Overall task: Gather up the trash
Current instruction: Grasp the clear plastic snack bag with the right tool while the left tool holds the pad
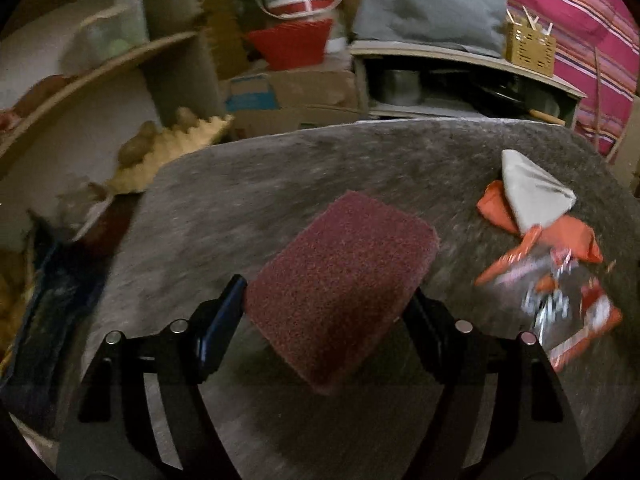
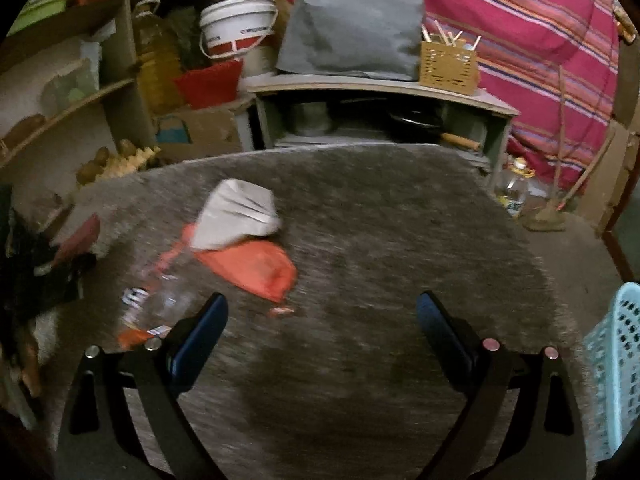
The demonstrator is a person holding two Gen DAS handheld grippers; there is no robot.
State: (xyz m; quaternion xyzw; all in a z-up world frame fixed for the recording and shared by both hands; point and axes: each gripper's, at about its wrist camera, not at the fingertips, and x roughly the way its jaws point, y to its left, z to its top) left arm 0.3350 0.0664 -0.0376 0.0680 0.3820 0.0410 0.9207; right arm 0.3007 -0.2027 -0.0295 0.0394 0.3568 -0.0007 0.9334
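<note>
My left gripper (image 1: 326,292) is shut on a maroon scouring pad (image 1: 340,280) and holds it above the grey carpeted surface (image 1: 280,184). To its right lie a white folded wrapper (image 1: 532,188), an orange wrapper (image 1: 568,236) and a clear plastic wrapper with orange print (image 1: 560,300). My right gripper (image 2: 322,316) is open and empty over the carpet (image 2: 400,240). Left of it lie the white wrapper (image 2: 238,214), the orange wrapper (image 2: 256,268) and the clear plastic wrapper (image 2: 156,300). The maroon pad (image 2: 80,238) and my left gripper show at the far left.
A light blue perforated basket (image 2: 616,368) stands at the right edge. Behind the carpet are a low shelf (image 2: 384,92) with a grey bag (image 2: 352,28), a wicker box (image 2: 448,64), a white bucket (image 2: 236,28), cardboard boxes (image 2: 200,132) and a striped cloth (image 2: 540,40).
</note>
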